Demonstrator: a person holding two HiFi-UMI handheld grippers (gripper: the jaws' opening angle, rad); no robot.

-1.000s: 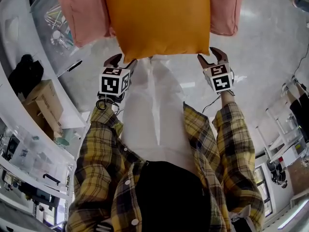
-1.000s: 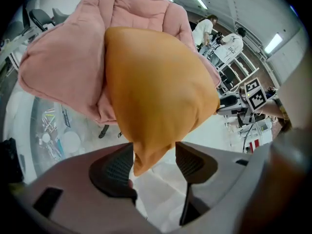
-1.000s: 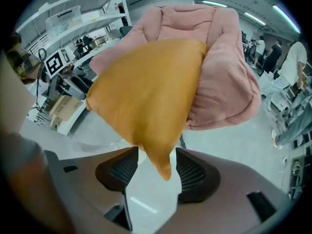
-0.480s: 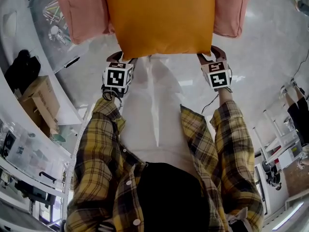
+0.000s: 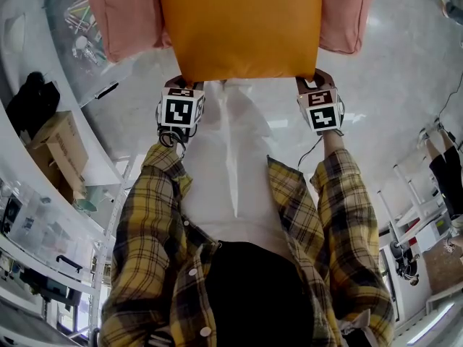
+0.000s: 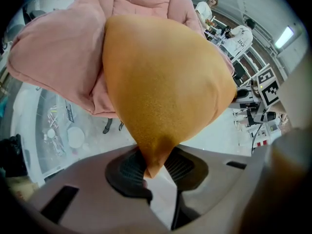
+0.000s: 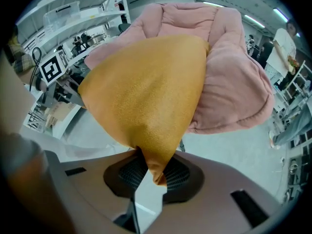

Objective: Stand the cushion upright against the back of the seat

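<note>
Now the pink seat carries the orange cushion, which seems to lie flat on it, with its near edge reaching over the front of the seat toward the person. The left tongs have just been closing and now pinch the near left corner of the cushion. The right tongs have closed likewise on the near right corner. So the grasp looks made. Lifting the cushion and standing it against the seat's back is, I judge, not yet done.

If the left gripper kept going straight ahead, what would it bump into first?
The orange cushion; the left gripper has just been closing its jaws on its corner. Then, likely, the pink seat.
</note>
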